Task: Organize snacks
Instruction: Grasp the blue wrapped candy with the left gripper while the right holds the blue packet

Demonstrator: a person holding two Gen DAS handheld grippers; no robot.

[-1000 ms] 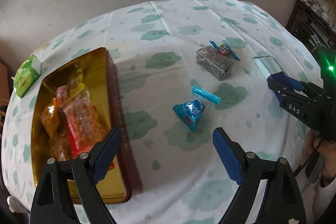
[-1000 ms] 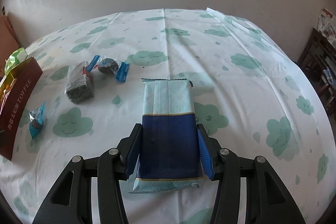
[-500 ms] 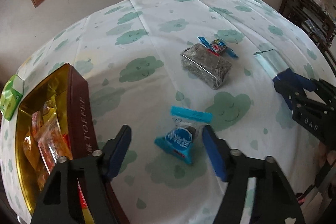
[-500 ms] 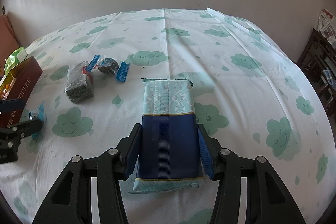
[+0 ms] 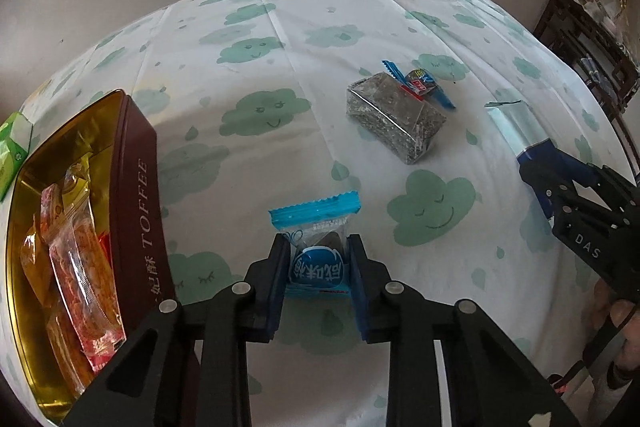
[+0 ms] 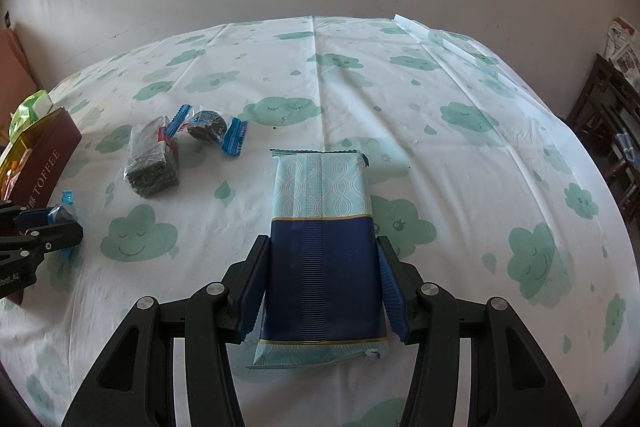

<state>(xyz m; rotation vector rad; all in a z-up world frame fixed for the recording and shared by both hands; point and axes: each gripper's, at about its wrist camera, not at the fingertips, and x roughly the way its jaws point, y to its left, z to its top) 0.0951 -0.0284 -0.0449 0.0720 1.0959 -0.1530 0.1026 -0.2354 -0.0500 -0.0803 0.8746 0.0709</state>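
Several snacks are already lying in the toffee tin (image 5: 136,187) at left, while the left tool (image 5: 318,259), jaws just closing, is clamping a blue candy packet (image 5: 316,255) beside it, the right tool (image 6: 322,275) is gripping a blue-and-mint pack (image 6: 324,227) on the worktop (image 6: 460,155), and a grey block (image 5: 394,125) and small candy (image 5: 418,85) are waiting farther off

My left claw (image 5: 318,269) sits just right of the tin (image 5: 138,195), with a small packet (image 5: 316,259) between its fingers on the counter (image 5: 280,39). Beyond it lie a block (image 5: 394,123) and a candy (image 5: 418,83) touching its far side. To the right, my right claw (image 6: 322,279) straddles a long packet (image 6: 322,227).
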